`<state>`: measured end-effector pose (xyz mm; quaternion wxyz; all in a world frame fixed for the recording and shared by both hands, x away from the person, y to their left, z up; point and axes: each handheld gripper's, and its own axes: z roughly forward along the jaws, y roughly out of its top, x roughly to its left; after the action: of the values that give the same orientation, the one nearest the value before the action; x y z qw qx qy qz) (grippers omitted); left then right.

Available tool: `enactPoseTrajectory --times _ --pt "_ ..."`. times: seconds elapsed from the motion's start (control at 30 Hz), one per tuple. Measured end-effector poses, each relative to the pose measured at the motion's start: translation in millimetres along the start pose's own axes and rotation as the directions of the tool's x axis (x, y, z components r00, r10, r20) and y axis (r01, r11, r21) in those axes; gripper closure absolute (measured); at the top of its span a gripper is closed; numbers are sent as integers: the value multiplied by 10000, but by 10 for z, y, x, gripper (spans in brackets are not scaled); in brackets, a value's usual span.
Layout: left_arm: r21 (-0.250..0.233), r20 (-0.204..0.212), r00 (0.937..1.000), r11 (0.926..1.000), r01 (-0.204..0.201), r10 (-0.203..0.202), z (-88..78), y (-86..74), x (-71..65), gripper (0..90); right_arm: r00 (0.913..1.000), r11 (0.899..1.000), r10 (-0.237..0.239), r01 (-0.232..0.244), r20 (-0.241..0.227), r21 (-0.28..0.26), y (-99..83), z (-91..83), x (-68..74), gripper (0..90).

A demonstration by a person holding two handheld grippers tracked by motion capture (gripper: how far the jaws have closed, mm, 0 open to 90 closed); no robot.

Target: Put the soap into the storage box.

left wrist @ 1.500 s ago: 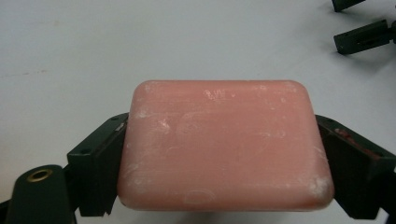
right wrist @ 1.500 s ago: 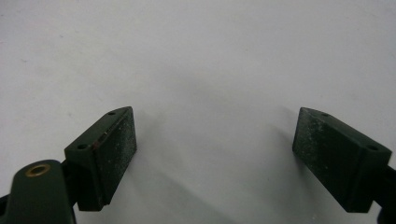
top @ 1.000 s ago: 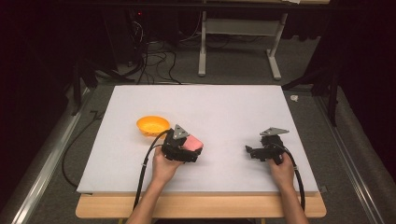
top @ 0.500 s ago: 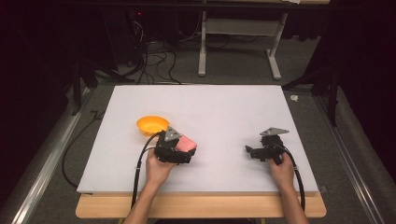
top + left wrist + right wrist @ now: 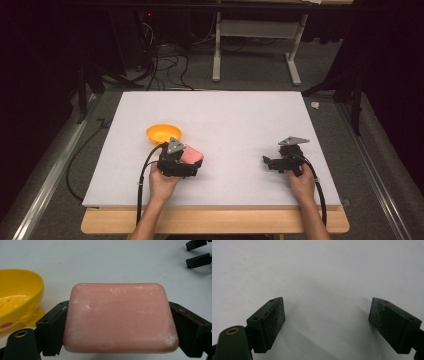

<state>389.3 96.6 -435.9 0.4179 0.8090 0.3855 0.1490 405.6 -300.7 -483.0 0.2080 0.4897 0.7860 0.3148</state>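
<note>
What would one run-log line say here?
left gripper: shut on pink soap | right gripper: open | yellow dish: beside soap

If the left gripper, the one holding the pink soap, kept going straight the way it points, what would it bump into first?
Probably the right gripper, seen ahead across bare white table. The left gripper has the yellow dish off to one side.

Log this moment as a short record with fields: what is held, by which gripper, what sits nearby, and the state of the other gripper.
held item: pink soap bar
held by: left gripper, fingers pressed on the bar's two ends
nearby: yellow soap dish on the white board, just beyond the left gripper, apart from the bar
right gripper: open, nothing between its fingers, low over bare board
soap placement: not yet in the dish
</note>
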Motion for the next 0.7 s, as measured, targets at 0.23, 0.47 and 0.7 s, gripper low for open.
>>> enactPoseTrajectory --times 0.23,0.47,0.7 --pt "-109 -151 9999 9999 66 -68 -82 -41 26 138 10000 10000 5 -5 -4 2 0 0 0 142" --pt "-191 -366 9992 9997 147 -154 -160 -92 64 138 10000 10000 0 0 -1 2 0 0 0 142" --pt "-301 -636 9973 9990 334 -353 -247 -144 131 138 10000 10000 2 -2 -1 -1 0 0 0 143"
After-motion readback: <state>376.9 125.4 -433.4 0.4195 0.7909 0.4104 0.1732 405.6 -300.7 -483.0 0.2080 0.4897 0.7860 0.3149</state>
